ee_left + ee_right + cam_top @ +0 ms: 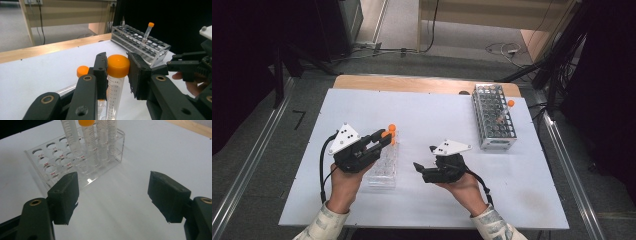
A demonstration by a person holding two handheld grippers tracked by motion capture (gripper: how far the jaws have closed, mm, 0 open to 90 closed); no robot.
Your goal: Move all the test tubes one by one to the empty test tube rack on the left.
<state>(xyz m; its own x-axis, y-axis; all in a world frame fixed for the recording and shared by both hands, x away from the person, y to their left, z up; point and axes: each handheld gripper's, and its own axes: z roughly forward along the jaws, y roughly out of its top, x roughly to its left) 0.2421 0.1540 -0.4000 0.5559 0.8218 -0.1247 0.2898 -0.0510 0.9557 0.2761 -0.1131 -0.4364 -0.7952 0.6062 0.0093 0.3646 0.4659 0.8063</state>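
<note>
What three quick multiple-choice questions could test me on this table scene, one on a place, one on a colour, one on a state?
1. Where does the metal rack stand?
A. far right of the table
B. near left corner
C. on the floor

2. What colour is the cap between the left hand-held gripper's jaws?
A. blue
B. orange
C. white

3. How is the right hand-held gripper?
A. shut on a tube
B. shut on nothing
C. open

Answers: 1 A, it sits by the table's far right edge; 2 B, the cap is plainly orange; 3 C, its jaws stand wide apart over bare table.
</note>
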